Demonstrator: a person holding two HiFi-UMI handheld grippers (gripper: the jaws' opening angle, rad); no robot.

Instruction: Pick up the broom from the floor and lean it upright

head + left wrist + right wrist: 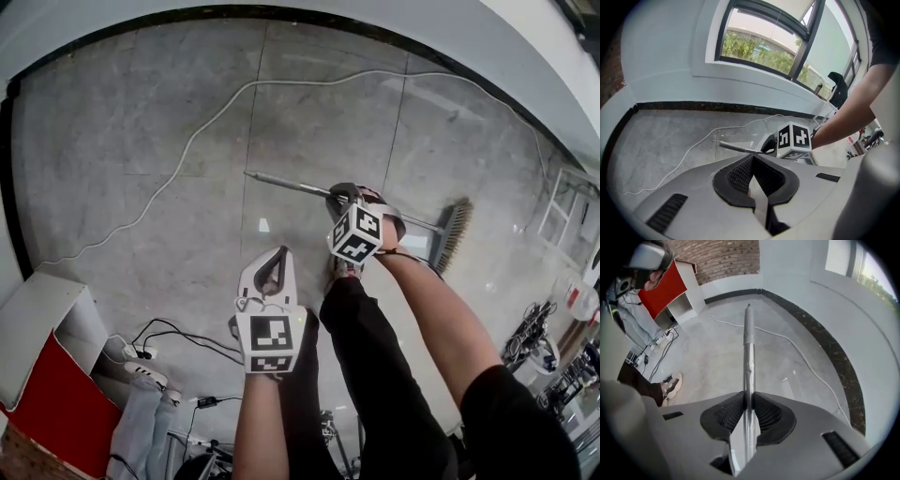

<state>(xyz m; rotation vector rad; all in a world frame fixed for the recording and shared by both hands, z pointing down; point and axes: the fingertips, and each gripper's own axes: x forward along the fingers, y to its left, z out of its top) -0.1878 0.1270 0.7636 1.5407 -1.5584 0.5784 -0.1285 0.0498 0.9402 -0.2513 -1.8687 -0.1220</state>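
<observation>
Noted: broom handle bare silver metal, glossy, slightly dented; floor grey stone tile, smooth, semi-gloss; right gripper shell matt grey plastic, its pads black, finely ribbed; brick wall rough.

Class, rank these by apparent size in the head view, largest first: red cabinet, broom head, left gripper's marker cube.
1. red cabinet
2. left gripper's marker cube, though nearness to the camera enlarges it
3. broom head

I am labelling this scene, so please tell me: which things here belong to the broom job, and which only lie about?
Belongs to the job: broom, its handle gripped by the right claw; left claw, shut and empty.
Only lying about: white cable, red cabinet, power strip.
</observation>
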